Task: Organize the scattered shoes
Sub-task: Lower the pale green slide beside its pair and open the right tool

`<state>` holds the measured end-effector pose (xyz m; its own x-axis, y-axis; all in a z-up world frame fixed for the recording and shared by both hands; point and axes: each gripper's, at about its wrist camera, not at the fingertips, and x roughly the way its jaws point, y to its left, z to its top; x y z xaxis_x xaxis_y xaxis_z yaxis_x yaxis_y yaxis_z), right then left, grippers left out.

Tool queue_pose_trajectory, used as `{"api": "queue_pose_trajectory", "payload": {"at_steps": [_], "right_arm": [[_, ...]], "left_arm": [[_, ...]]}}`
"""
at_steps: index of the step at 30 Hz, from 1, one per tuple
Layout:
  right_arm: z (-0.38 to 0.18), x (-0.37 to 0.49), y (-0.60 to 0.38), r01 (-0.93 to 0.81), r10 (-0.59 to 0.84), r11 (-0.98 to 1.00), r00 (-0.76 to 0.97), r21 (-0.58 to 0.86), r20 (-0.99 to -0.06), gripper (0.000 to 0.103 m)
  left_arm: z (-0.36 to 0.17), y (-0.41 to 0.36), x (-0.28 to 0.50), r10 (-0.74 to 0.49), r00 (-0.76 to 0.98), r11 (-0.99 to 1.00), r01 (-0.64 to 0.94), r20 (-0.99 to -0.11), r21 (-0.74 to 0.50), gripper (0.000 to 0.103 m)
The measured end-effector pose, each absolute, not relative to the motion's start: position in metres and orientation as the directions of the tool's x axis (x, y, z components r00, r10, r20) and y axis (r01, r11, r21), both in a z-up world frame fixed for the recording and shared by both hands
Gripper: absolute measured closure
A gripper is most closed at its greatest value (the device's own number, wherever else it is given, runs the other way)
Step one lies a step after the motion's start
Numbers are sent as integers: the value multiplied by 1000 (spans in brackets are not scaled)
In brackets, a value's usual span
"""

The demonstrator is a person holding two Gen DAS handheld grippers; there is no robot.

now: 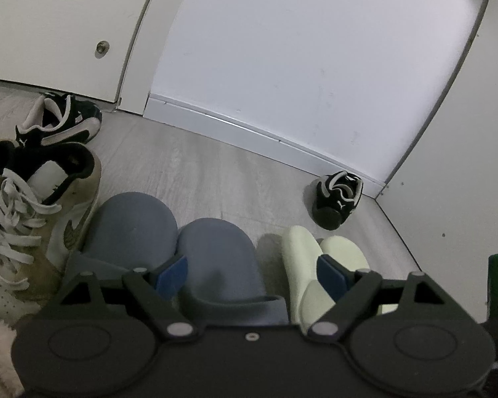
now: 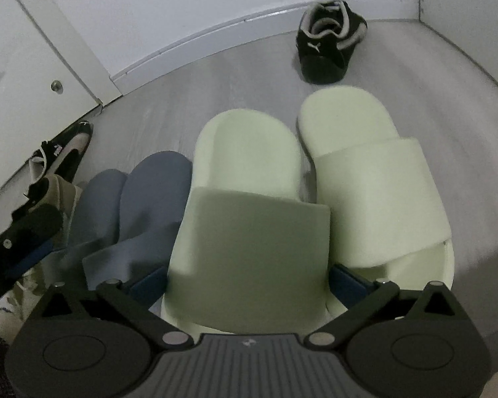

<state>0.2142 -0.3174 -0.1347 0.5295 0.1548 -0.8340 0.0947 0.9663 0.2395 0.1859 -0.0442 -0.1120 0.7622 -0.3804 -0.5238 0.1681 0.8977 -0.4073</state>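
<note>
Pale green slide (image 2: 249, 229) sits on the floor (image 2: 235, 76) in the row, strap toward me, its mate (image 2: 372, 179) touching on the right. My right gripper (image 2: 249, 275) straddles the strap, jaws wide, one pad at each edge; I judge no squeeze, since nothing is lifted. Probably placed to nudge the pair square.

Left gripper (image 1: 252, 273) hangs spread wide over the near blue slide (image 1: 215, 258), holding nothing. The second blue slide (image 1: 129, 225) lies just beside it, then a tan high-top sneaker (image 1: 40, 229) at the row's left end.

Still scattered: one black sneaker (image 1: 337, 199) by the baseboard (image 1: 249, 129), well apart from its partner (image 1: 63, 122) near the cabinet door (image 1: 56, 33) (that pair looks next).

No containers in view; shoes lie on bare floor.
</note>
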Motion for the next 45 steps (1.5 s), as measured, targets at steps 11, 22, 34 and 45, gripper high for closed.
{"api": "queue_pose_trajectory", "payload": {"at_steps": [11,22,34,45], "right_arm": [[-148,229,-287,-67,-33,995,517,-79,-855,2],[-87,227,-349,-60,163,986,577,158,-800,0],[-149,285,-448,27,152,983,455,184,-877,0],[-158,261,-372,-21,-37,999,383,-49,-923,0]], "left_arm": [[-112,-42,186,-382,763,895,166,-521,-413,17],[-113,-43,186,-385,759,895,169,-524,-413,17],[-116,-45,189,-376,751,901,160,-543,-403,17],[-113,-47,186,-403,764,890,200,-504,-409,17]]}}
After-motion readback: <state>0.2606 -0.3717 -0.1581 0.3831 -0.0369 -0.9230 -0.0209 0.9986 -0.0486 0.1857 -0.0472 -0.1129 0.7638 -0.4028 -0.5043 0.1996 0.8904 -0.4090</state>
